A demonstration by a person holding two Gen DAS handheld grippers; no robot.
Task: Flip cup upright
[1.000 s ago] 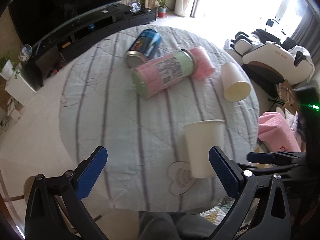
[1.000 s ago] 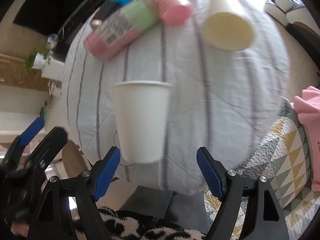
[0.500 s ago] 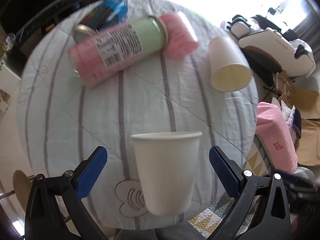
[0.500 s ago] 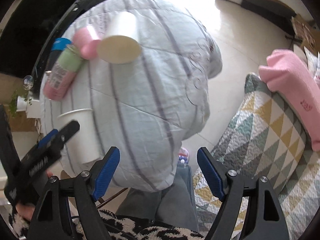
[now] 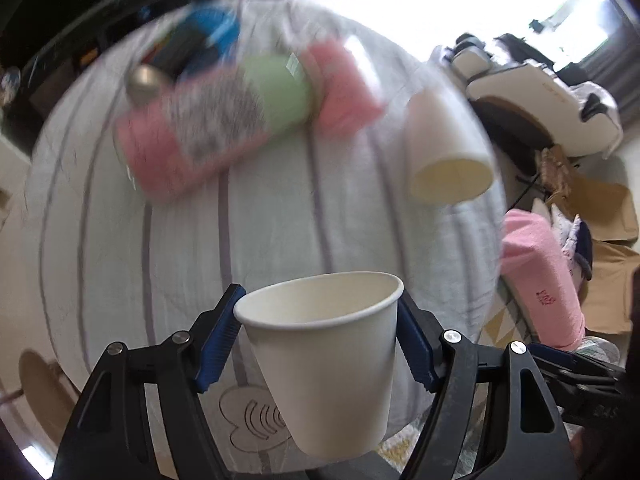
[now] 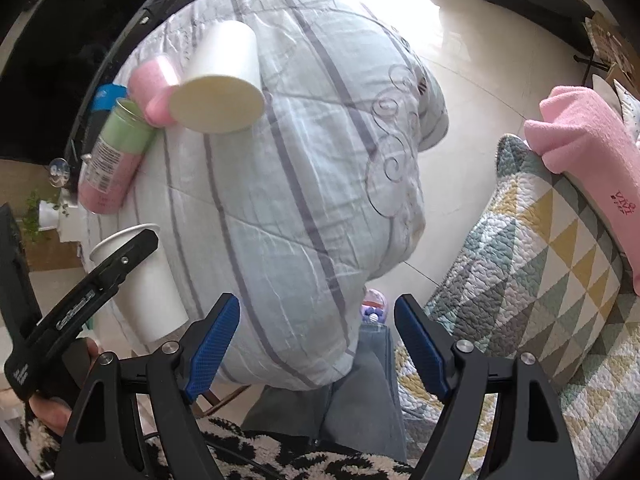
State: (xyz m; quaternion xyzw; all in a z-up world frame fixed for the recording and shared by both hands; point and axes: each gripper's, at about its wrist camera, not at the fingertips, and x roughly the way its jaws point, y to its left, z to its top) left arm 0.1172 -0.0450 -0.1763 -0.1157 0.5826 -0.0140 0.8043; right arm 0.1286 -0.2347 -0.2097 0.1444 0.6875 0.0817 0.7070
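Note:
A white paper cup (image 5: 326, 368) stands mouth up near the table's front edge. My left gripper (image 5: 318, 344) is shut on it, blue pads pressed to both sides. The same cup shows in the right wrist view (image 6: 144, 280), with the left gripper's arm across it. A second white paper cup (image 5: 444, 152) lies on its side at the table's right, mouth toward me; it also shows in the right wrist view (image 6: 222, 84). My right gripper (image 6: 316, 348) is open and empty, off the table's front right edge.
A round table with a grey-striped cloth (image 5: 280, 232) holds a pink-and-green canister (image 5: 212, 128) lying on its side, a pink cylinder (image 5: 344, 88) and a blue can (image 5: 192, 44). A quilted seat (image 6: 520, 248) with a pink cloth (image 6: 588, 152) is at right.
My left gripper has moved up to the upright cup and shut on it. My right gripper has let that cup go and swung away to the right.

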